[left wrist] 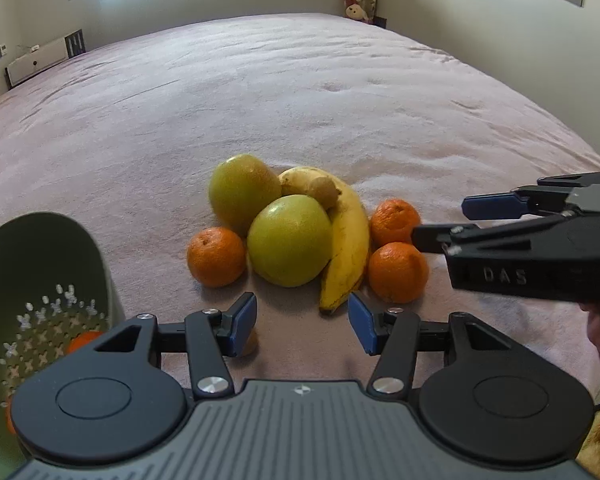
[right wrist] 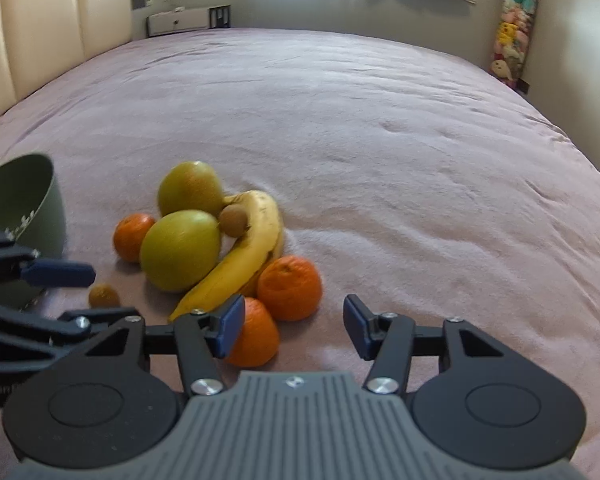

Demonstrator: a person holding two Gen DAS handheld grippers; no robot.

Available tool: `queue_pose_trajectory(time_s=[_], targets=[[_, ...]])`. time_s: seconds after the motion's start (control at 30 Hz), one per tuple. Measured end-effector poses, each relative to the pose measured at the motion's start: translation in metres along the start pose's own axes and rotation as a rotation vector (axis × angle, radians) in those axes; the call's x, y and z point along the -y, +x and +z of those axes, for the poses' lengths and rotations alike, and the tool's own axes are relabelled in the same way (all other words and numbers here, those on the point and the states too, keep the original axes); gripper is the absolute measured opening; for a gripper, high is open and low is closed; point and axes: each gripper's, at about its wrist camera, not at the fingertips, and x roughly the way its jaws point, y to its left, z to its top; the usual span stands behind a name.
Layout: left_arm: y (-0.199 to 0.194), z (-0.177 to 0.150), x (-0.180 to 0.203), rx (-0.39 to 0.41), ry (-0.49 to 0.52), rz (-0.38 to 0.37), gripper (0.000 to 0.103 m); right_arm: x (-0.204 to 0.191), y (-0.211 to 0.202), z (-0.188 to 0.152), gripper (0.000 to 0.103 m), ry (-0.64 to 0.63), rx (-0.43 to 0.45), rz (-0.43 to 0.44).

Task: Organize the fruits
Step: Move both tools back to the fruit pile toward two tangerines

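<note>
On the bedspread [left wrist: 300, 80] the fruit is heaped: banana [left wrist: 350, 248] propped on two pears [left wrist: 290, 240], oranges [left wrist: 398, 272] alongside, colander [left wrist: 40, 264] left. Both grippers, left [left wrist: 302, 322] and right [right wrist: 294, 326], are seen part-open, empty. If one orange is nudged, a roll across soft cloth is likely; the banana may slide.

Fruit cluster hemmed on both sides, bed open beyond

The pink bedspread [right wrist: 380, 140] lies bare behind and right of the fruit pile [left wrist: 296, 232]; the green colander [left wrist: 40, 280] blocks the left (a small kiwi [right wrist: 104, 296] beside it), the right gripper [left wrist: 444, 220] crowds the pile's right.
</note>
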Motion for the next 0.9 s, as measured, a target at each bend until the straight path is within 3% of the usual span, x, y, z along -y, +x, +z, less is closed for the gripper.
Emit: queue_pose_trajectory(time_s=[0.1,0.17,0.27,0.47,0.7,0.9], targets=[[0.003,0.004,0.007,0.013,-0.002,-0.048,0.063,0.012,0.004,0.004,0.049,0.057,-0.004,-0.010],[0.008,0.008,0.014,0.004,0.001,-0.077,0.063,0.017,0.009,0.006,0.041,0.074,-0.021,0.001],[0.019,0.011,0.027,-0.008,0.004,-0.107,0.061,0.023,0.012,0.011,0.041,0.088,-0.034,0.005],[0.037,0.012,0.041,-0.053,-0.018,-0.113,0.058,0.032,0.024,0.018,0.041,0.095,-0.069,-0.012],[0.054,0.015,0.050,-0.074,-0.042,-0.095,0.058,0.043,0.036,0.020,0.041,0.162,-0.098,0.088],[0.060,0.016,0.052,-0.077,-0.045,-0.101,0.059,0.041,0.038,0.024,0.042,0.172,-0.089,0.121]])
